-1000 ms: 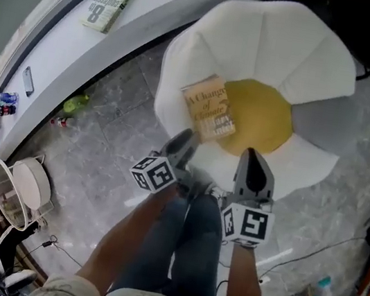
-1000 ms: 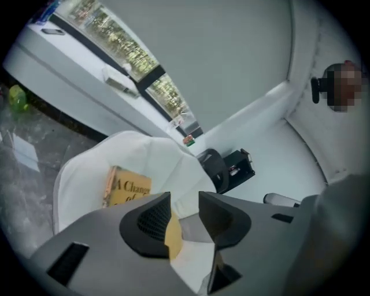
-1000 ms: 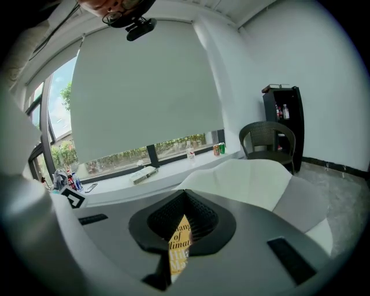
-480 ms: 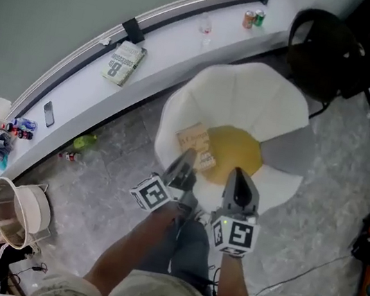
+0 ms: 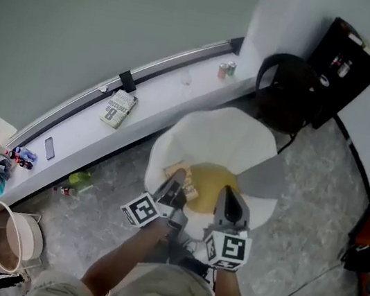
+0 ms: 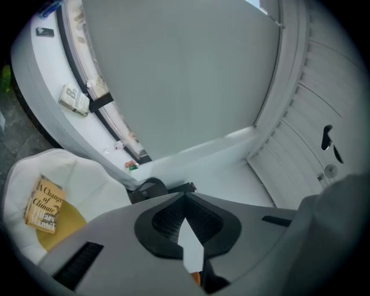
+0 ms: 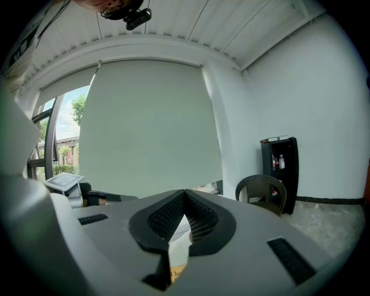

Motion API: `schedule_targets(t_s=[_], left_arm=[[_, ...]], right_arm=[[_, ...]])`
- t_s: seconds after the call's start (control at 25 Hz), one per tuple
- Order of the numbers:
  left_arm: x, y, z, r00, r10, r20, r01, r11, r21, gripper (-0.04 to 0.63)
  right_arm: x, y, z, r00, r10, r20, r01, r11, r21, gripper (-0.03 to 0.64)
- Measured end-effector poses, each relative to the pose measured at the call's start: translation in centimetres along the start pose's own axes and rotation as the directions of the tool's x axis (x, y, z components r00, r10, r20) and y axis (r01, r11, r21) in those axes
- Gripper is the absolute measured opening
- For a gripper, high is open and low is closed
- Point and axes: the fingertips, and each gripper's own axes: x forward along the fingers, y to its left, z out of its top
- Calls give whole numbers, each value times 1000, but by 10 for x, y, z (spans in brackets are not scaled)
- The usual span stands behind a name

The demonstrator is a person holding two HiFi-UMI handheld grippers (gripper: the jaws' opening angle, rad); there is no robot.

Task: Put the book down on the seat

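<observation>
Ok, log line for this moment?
book: flat on seat | left gripper: shut, empty | right gripper: shut, empty | both: clear of book | placement: done

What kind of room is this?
Probably a lounge or sitting corner by a window: a flower-shaped seat with a book on it, a dark woven chair beside a black cabinet, and a long white ledge under a drawn blind.
</observation>
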Motion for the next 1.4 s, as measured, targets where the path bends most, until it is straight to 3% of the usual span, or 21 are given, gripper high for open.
schedule_targets(t_s=[0.16, 0.32, 0.52, 0.64, 0.76, 0.84, 0.96, 1.12, 1.28, 1.32, 1.4], left_arm=[[-4, -34, 4, 999, -24, -21, 25, 1000, 18, 6], [-3, -69, 2, 994, -79, -75, 92, 977, 192, 6], [-5, -82, -6, 992, -92, -87, 107, 975, 196, 6], [-4, -90, 0, 991, -94, -93, 117, 953, 279, 6], [-7, -88, 7, 996, -49, -80, 76, 922, 379, 6], [-9, -92, 11, 998, -18, -66, 47, 881, 471, 6], [-12, -103, 15, 999, 20, -49, 15, 785, 619, 6], [-16, -120, 19, 999, 42, -21, -9, 610, 792, 6], [-21, -130, 28, 998, 53, 23, -44, 442, 896, 6], [-22, -131, 29, 998, 50, 32, -50, 419, 907, 6], [-25, -132, 32, 998, 44, 52, -65, 400, 914, 6]], right_arm=[[-12, 2, 32, 999, -9, 45, 11, 999, -38, 3], [-22, 6, 51, 997, -3, 83, 9, 997, -73, 3], [-31, 7, 63, 995, 0, 95, 9, 995, -102, 3], [-32, 6, 74, 992, 0, 123, 13, 995, -100, 3], [-31, 13, 83, 991, 23, 131, -10, 995, -102, 3], [-33, 16, 86, 990, 37, 136, -23, 994, -106, 3], [-37, 16, 92, 988, 38, 149, -23, 995, -101, 3], [-40, 20, 93, 988, 30, 148, -16, 995, -97, 3], [-41, 24, 95, 988, 36, 150, -20, 994, -105, 3], [-41, 25, 95, 988, 40, 147, -23, 993, -112, 3], [-40, 27, 97, 989, 62, 135, -43, 990, -137, 3]])
